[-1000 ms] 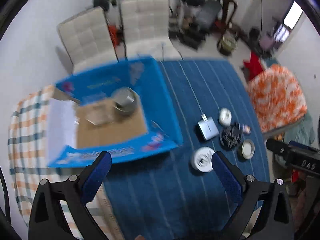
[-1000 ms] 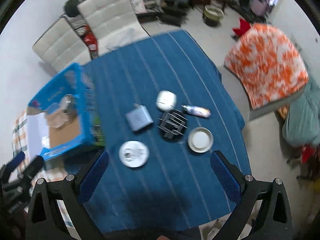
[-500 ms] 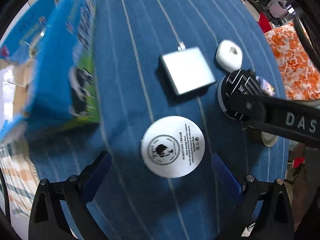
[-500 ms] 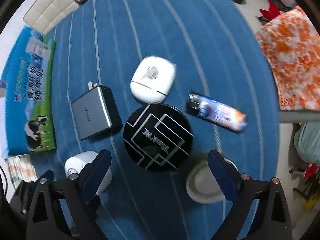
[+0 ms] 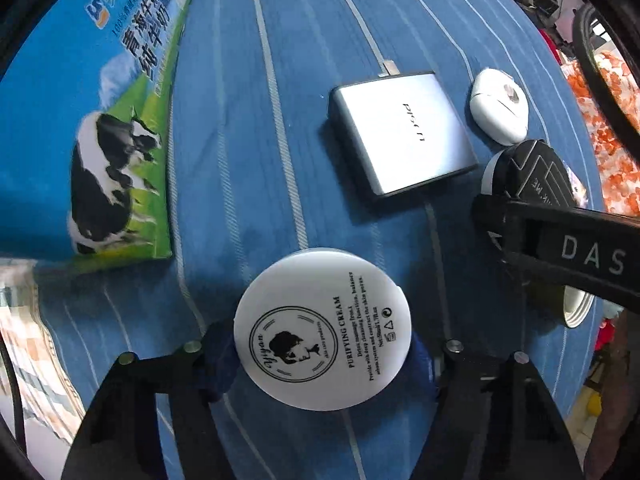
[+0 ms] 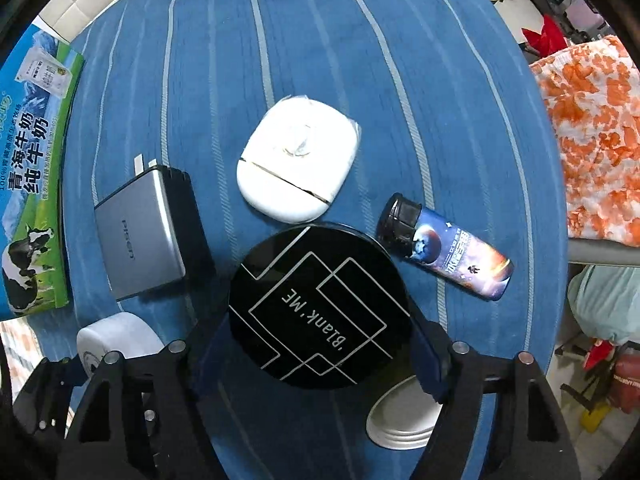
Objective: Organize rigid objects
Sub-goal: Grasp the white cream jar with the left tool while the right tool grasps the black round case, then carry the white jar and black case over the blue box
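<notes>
A white cream jar [image 5: 322, 328] with a printed lid stands on the blue striped tablecloth [image 5: 280, 40]. My left gripper [image 5: 320, 360] is shut on it, one blue pad pressed on each side. In the right wrist view a round black tin [image 6: 318, 304] marked "Blank ME" sits between the pads of my right gripper [image 6: 320, 352], which is shut on its sides. The cream jar [image 6: 116, 340] also shows at lower left there. The black tin [image 5: 536, 172] shows partly behind the right gripper's finger in the left wrist view.
Around the tin lie a grey power adapter [image 6: 140, 232], a white oval case [image 6: 298, 164], a small space-print bottle [image 6: 448, 254] and a white dish [image 6: 400, 416]. A blue milk carton box [image 5: 100, 120] stands left. An orange patterned cover [image 6: 592, 120] lies beyond the table's right edge.
Both grippers dropped from high above the table to the objects. The left one's fingers narrowed onto the cream jar, and the right one's narrowed onto the black tin.
</notes>
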Available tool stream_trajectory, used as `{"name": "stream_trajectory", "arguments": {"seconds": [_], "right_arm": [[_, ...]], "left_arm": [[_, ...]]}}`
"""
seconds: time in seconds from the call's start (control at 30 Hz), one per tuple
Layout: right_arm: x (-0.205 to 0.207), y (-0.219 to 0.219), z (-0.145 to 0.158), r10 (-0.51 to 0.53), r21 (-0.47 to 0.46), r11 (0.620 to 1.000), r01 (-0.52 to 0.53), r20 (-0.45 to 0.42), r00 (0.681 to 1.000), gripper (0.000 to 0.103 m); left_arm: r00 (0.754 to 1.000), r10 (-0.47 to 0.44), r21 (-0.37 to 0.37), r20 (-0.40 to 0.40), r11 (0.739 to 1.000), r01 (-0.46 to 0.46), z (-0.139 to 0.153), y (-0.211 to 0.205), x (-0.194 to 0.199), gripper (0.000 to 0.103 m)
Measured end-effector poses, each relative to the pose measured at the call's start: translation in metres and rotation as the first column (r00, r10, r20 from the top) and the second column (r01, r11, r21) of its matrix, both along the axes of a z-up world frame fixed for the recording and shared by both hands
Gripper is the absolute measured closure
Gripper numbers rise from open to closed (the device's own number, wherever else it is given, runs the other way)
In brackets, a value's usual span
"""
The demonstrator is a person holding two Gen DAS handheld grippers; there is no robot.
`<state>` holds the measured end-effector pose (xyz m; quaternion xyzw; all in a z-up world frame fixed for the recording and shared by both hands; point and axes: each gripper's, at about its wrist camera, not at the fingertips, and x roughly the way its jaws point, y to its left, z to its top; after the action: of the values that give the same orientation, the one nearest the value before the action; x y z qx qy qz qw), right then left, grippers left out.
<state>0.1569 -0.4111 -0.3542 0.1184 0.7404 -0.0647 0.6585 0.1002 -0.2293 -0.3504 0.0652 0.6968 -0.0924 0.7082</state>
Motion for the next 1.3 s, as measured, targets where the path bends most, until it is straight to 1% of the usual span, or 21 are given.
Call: {"name": "stream_trajectory", "arguments": {"seconds": [0.17,0.27,0.37,0.43,0.53,0.63,0.77,0.87,0.97,1.0,1.07,1.2,1.3], "right_arm": [[-0.007,0.01,0.006,0.025,-0.008,1.0,-0.025,0.006,1.0,0.026],[-0.016,0.013,0.012,0.045,-0.017,0.999,-0.045,0.03,0.999,0.026],[-0.028,0.012,0.029,0.05,-0.017,0.999,-0.049,0.063,0.997,0.026],[-0.034,0.013,0.037,0.048,-0.008,0.999,-0.047,0.082,0.995,0.026],[-0.039,0.016,0.052,0.055,0.006,0.998,-0.056,0.117,0.992,0.026],[-0.045,0.02,0.069,0.07,0.014,0.997,-0.073,0.155,0.985,0.026],[-0.053,0.033,0.098,0.09,0.021,0.995,-0.096,0.206,0.974,0.026],[-0.057,0.045,0.123,0.102,0.026,0.993,-0.112,0.246,0.964,0.026],[-0.057,0.055,0.149,0.107,0.038,0.992,-0.123,0.281,0.954,0.026],[-0.058,0.06,0.16,0.111,0.04,0.991,-0.129,0.296,0.949,0.026],[-0.059,0.073,0.181,0.115,0.042,0.99,-0.136,0.324,0.939,0.026],[-0.06,0.1,0.22,0.105,0.056,0.989,-0.135,0.372,0.922,0.026],[-0.059,0.13,0.247,0.102,0.071,0.987,-0.142,0.403,0.91,0.026]], "left_arm": [[1.0,0.0,0.007,0.007,1.0,0.0,0.003,0.003,-0.005,0.037],[0.999,-0.012,0.025,0.035,1.0,0.011,0.02,0.009,-0.012,0.037],[0.998,-0.002,0.029,0.069,1.0,0.0,0.038,0.021,-0.024,0.037],[0.997,0.015,0.031,0.073,0.999,-0.018,0.045,0.03,-0.03,0.037],[0.995,0.058,0.012,0.079,0.998,-0.059,0.058,0.047,-0.038,0.037],[0.992,0.075,0.006,0.103,0.997,-0.076,0.074,0.061,-0.042,0.037],[0.986,0.078,-0.002,0.148,0.997,-0.078,0.102,0.075,-0.05,0.037],[0.981,0.084,-0.011,0.175,0.996,-0.083,0.123,0.094,-0.051,0.037],[0.976,0.094,-0.031,0.197,0.995,-0.09,0.143,0.107,-0.039,0.037],[0.974,0.095,-0.039,0.206,0.995,-0.089,0.153,0.114,-0.04,0.037],[0.971,0.092,-0.048,0.221,0.995,-0.083,0.157,0.119,-0.039,0.037],[0.962,0.082,-0.052,0.26,0.996,-0.071,0.181,0.136,-0.032,0.037],[0.954,0.087,-0.066,0.287,0.995,-0.071,0.201,0.16,-0.03,0.037]]}}
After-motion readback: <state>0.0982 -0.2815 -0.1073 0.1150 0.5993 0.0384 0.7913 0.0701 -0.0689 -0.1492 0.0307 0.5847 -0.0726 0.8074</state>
